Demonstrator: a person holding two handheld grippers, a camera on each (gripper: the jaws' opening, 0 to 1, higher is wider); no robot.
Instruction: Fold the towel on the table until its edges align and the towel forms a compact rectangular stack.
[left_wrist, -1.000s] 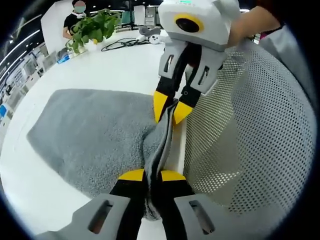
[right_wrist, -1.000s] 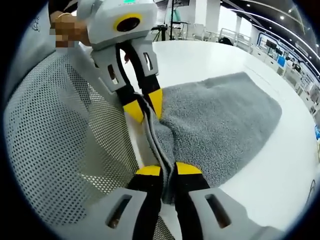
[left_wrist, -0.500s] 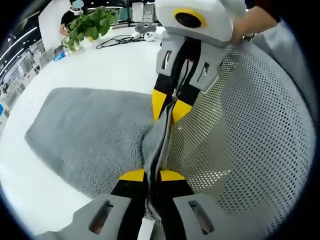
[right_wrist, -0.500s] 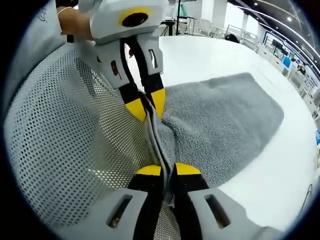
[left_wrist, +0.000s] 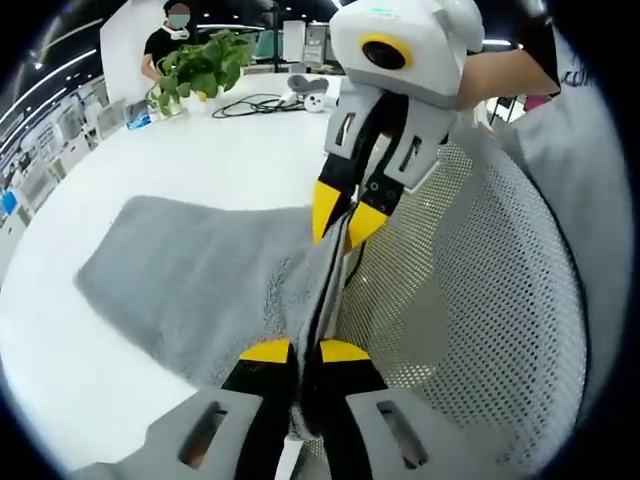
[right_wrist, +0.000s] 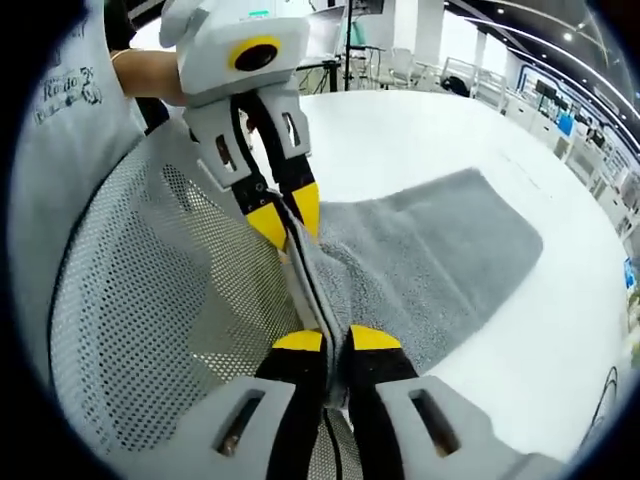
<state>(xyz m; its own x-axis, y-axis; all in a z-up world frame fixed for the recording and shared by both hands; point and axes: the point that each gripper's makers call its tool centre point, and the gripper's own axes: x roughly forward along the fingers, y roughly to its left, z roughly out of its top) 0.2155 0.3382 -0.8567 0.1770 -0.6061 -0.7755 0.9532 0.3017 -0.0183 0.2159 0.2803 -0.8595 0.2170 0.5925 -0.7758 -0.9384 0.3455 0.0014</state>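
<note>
Left gripper view, from 9 to 3 o'clock: a smooth, glossy white desk (left_wrist: 150, 160) carries a grey terry towel (left_wrist: 190, 290), nappy in texture, its free portion spread flat as a broad, roughly trapezoidal sheet. At 11 o'clock stand a leafy green plant (left_wrist: 205, 62) and a loop of black cable (left_wrist: 255, 100). At centre the near hem of the towel is gathered into a taut vertical ridge. The left gripper (left_wrist: 305, 352), grey with yellow tips, has its jaws pressed together on the lower end of this ridge; the right gripper (left_wrist: 345, 218), entering from 12 o'clock, pinches the upper end likewise. At 3 o'clock lies a curved white perforated mesh chair back (left_wrist: 480, 300).

Right gripper view, from 9 to 3 o'clock: the mesh chair back (right_wrist: 150, 320) occupies 9 o'clock. At centre the right gripper (right_wrist: 336, 341) clamps the ridge with jaws closed on the cloth, and the left gripper (right_wrist: 285, 215) grips its far end. The towel (right_wrist: 430, 260) extends flat toward 2 o'clock across the desk (right_wrist: 560, 340).
</note>
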